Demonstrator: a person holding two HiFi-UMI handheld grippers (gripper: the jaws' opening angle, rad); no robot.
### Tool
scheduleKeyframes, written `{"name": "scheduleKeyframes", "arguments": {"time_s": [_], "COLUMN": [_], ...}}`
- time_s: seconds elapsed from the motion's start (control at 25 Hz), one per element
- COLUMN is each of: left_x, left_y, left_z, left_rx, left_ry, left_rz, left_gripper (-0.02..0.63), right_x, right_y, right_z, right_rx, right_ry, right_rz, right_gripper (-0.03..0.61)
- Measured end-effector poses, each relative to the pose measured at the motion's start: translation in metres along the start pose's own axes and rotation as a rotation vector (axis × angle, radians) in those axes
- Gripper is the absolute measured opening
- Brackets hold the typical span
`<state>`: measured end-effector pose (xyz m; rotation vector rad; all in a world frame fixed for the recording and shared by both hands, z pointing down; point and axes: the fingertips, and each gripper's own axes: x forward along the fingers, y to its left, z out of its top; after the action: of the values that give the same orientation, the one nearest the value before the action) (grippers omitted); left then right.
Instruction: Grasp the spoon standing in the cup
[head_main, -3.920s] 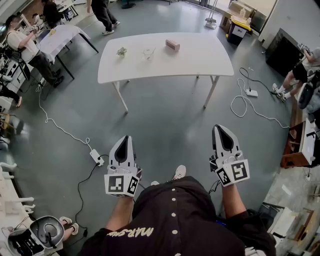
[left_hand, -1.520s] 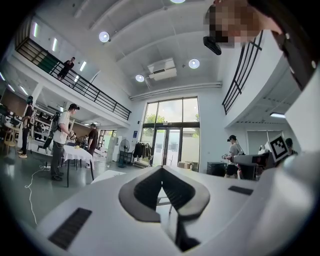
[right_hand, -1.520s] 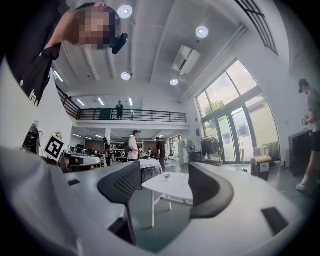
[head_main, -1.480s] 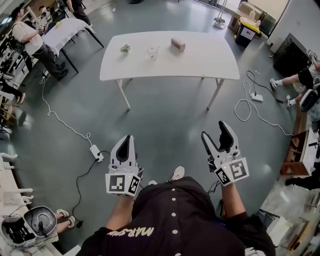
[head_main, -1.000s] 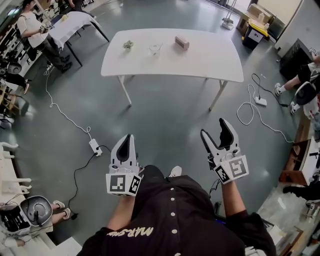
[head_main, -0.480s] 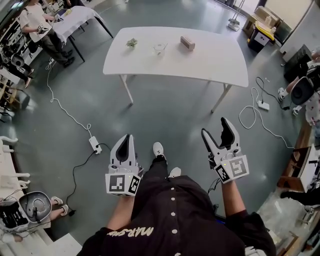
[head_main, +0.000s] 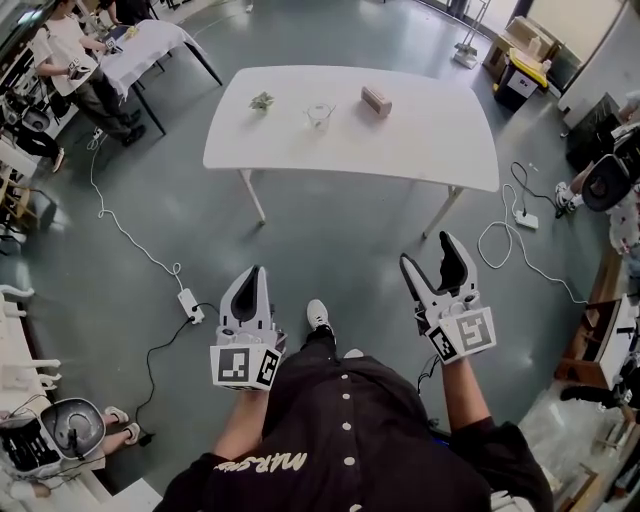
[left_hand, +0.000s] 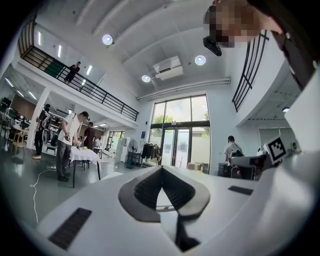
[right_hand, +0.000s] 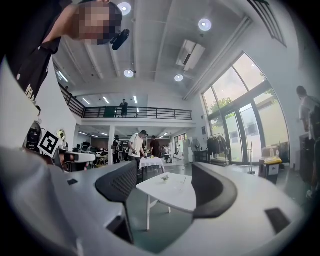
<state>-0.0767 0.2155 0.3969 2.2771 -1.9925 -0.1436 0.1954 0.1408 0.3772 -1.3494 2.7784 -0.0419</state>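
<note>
A clear glass cup (head_main: 319, 114) with a spoon standing in it sits on the white table (head_main: 420, 140), far ahead of me. Both grippers hang over the floor, well short of the table. My left gripper (head_main: 251, 283) is shut and holds nothing; in the left gripper view its jaws (left_hand: 161, 172) meet at the tips. My right gripper (head_main: 428, 260) is open and empty. In the right gripper view the table (right_hand: 172, 195) shows between the spread jaws of the right gripper (right_hand: 167, 184), and the cup (right_hand: 183, 180) is tiny on it.
A small plant (head_main: 262, 101) and a pinkish box (head_main: 376, 100) flank the cup. A power strip with its cable (head_main: 190, 298) lies on the floor at left, more cables (head_main: 500, 235) at right. A clothed table (head_main: 140, 45) with people stands at the far left.
The right gripper, shut at first, has opened and stayed open. The person has walked toward the table, which has come nearer; a foot has stepped forward.
</note>
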Motion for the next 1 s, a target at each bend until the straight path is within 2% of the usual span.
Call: {"name": "scheduleKeyframes", "arguments": {"time_s": [0.48,1.0], "left_x": [0.079,0.145], "left_y": [0.032,0.075], "left_z": [0.003,0.012], "left_rx": [-0.021,-0.022], "left_ry": [0.004,-0.008], "left_rz": [-0.030,-0.078], "left_gripper": [0.009,0.009], "right_x": [0.072,0.145], "right_y": [-0.026,-0.035], "right_z": [-0.005,-0.001], "right_rx": [-0.013,-0.035], "right_ry": [0.035,0.019], "right_rz": [-0.026,-0.059], "right_gripper": [0.327,0.327]}}
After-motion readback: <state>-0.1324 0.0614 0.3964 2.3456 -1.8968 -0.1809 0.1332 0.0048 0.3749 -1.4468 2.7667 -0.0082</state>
